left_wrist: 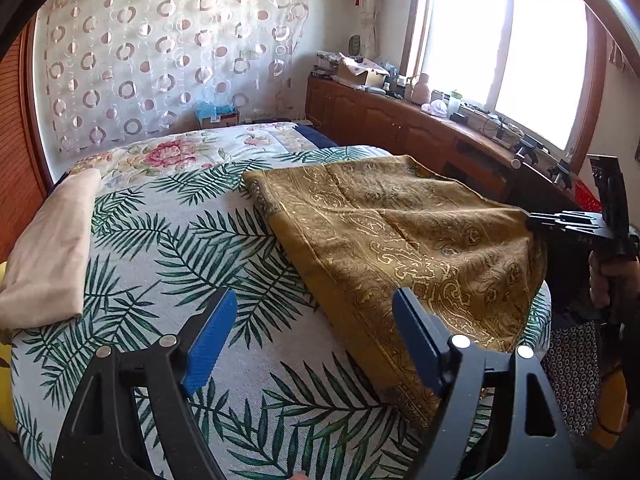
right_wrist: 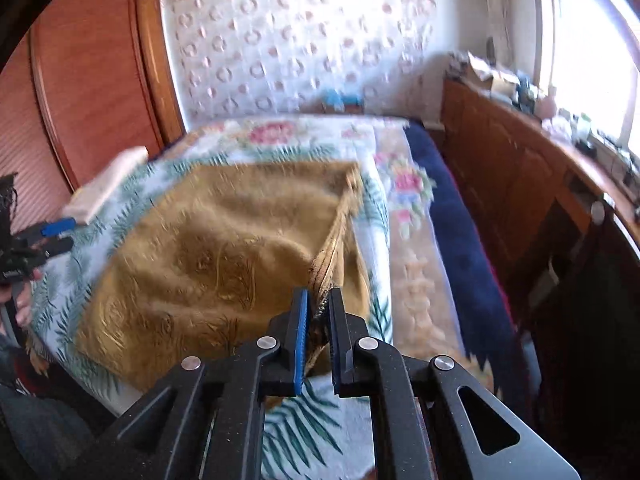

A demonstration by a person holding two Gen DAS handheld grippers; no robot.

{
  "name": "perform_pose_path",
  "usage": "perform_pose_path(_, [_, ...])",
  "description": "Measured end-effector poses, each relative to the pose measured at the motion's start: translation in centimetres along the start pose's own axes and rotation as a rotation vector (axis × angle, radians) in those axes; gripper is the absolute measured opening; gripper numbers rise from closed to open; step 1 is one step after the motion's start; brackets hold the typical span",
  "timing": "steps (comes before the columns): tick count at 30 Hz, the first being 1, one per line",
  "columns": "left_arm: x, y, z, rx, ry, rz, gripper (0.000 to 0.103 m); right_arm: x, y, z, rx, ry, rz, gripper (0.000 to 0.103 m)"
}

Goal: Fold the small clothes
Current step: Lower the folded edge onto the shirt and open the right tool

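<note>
A mustard-gold paisley cloth lies spread on the bed, folded over along its left edge. My right gripper is shut on a bunched corner of this cloth and holds that corner lifted off the bed. It also shows in the left wrist view at the cloth's right corner. My left gripper is open and empty, hovering just above the bed at the cloth's near left edge. It appears at the far left of the right wrist view.
A folded beige garment lies at the bed's left edge. The bed has a palm-leaf cover. A wooden cabinet with clutter runs under the window on the right. A wooden wardrobe stands to the left.
</note>
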State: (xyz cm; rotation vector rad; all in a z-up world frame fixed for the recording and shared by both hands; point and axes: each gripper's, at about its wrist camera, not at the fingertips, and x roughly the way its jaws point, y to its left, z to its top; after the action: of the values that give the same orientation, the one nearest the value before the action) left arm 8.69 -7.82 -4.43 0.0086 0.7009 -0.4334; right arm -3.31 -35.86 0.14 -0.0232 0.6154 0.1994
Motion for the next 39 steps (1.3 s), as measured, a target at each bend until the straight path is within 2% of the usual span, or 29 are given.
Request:
perform_pose_path(1, [0.1,-0.1,-0.1,0.001,0.003,0.000,0.081,0.3,-0.2,-0.1,-0.001,0.014,-0.016,0.017])
perform_pose_path(3, [0.3,-0.3,-0.2,0.004,0.009,0.003,0.081,0.5,-0.4,0.2,0.003,0.021,-0.040,0.030])
perform_pose_path(6, [0.3,-0.6,0.0,0.007,0.009,0.004,0.081,0.4,-0.4,1.4,0.025,0.000,-0.044,0.043])
perform_pose_path(10, [0.4,-0.7,0.0,0.008,0.010,0.005,0.081,0.7,0.4,1.8,0.013,-0.010,-0.051,0.046])
perform_pose_path(14, [0.6,-1.0,-0.1,0.012,0.016,0.005,0.081,4.0,2.3,1.0,-0.018,0.021,-0.093,0.054])
perform_pose_path(19, [1.2,-1.3,-0.3,0.017,0.032,0.006,0.081,6.7,1.8,0.8,-0.005,0.067,-0.092,0.061])
perform_pose_path(24, [1.8,-1.8,-0.6,0.022,0.051,-0.010,0.081,8.3,0.8,0.7,0.044,0.103,-0.054,0.063])
perform_pose_path(28, [2.6,-2.3,-0.8,0.020,0.068,-0.038,0.081,8.8,-0.2,0.5,0.103,0.107,0.020,0.063])
perform_pose_path(32, [3.7,-2.4,-1.1,0.002,0.105,-0.065,0.080,8.6,-0.7,0.4,0.096,0.097,0.065,0.063])
perform_pose_path(38, [4.5,-2.5,-1.9,-0.019,0.158,-0.103,0.068,8.5,-0.7,-0.3,0.087,0.086,0.121,0.062])
perform_pose_path(39, [4.6,-2.4,-2.0,-0.023,0.162,-0.110,0.065,8.5,-0.7,-0.3,0.082,0.085,0.124,0.059])
